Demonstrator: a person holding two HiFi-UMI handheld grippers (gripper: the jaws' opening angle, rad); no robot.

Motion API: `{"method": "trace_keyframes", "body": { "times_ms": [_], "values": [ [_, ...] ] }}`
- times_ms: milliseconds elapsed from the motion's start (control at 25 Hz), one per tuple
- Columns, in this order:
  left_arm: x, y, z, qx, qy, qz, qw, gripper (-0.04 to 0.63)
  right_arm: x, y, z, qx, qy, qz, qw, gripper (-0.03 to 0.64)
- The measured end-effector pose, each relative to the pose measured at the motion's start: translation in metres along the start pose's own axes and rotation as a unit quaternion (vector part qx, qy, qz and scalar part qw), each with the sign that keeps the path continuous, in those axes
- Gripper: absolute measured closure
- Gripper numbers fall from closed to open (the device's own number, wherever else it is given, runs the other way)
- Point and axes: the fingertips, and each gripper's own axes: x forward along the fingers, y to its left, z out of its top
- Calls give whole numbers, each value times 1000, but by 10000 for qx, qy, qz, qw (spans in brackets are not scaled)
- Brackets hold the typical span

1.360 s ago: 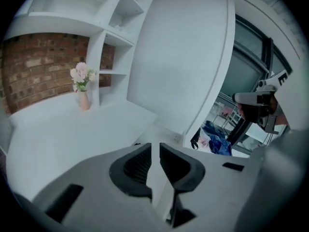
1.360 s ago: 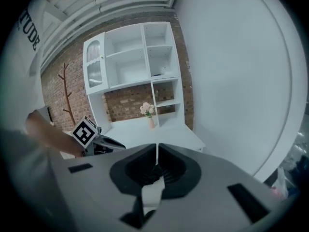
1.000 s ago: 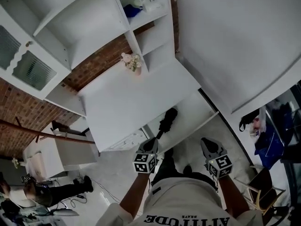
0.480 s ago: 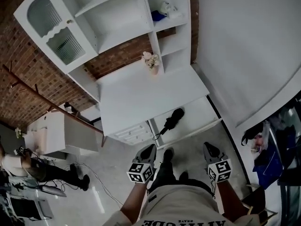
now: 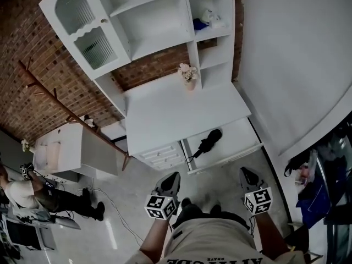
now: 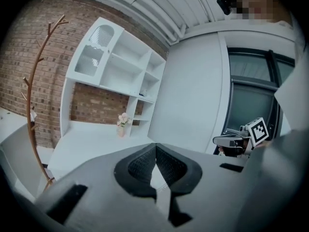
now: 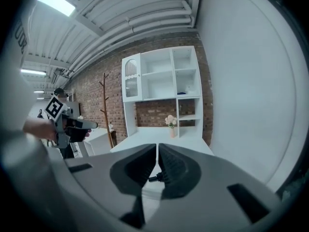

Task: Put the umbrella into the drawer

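Observation:
A black folded umbrella (image 5: 208,142) lies slantwise in the open white drawer (image 5: 246,147) under the desk's right side. Both grippers hang over the floor in front of the desk, close to my body and apart from the umbrella. My left gripper (image 5: 170,179) is shut and empty; in the left gripper view its pads (image 6: 155,146) meet with nothing between them. My right gripper (image 5: 247,175) has its jaws together and holds nothing (image 7: 157,146). Each gripper also shows in the other's view: the right gripper (image 6: 231,140) and the left gripper (image 7: 79,125).
The white desk top (image 5: 176,114) bears a small vase of flowers (image 5: 188,73) below a tall shelf unit (image 5: 154,21). Small closed drawers (image 5: 162,155) sit left of the open one. A wooden coat stand (image 5: 55,95), a white cabinet (image 5: 66,153) and a person (image 5: 33,194) are at the left.
Both grippers have drawn back from the drawer towards my body, the left one farther and upward. The umbrella stays in the drawer. The head view has swung to show more of the room.

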Motion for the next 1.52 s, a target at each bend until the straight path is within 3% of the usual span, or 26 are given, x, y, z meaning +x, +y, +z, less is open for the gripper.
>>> {"method": "trace_keyframes", "body": {
  "times_ms": [440, 640, 1520],
  "values": [
    [-30, 29, 59, 635, -437, -572, 9954, 569, -9, 33, 50, -106, -599, -583, 9964, 584],
    [-29, 54, 79, 913, -646, -600, 9919, 570, -10, 37, 63, -61, -751, -811, 9939, 586],
    [-33, 63, 85, 747, -671, -636, 9929, 569, -27, 43, 85, -73, -1001, -878, 9911, 586]
  ]
}}
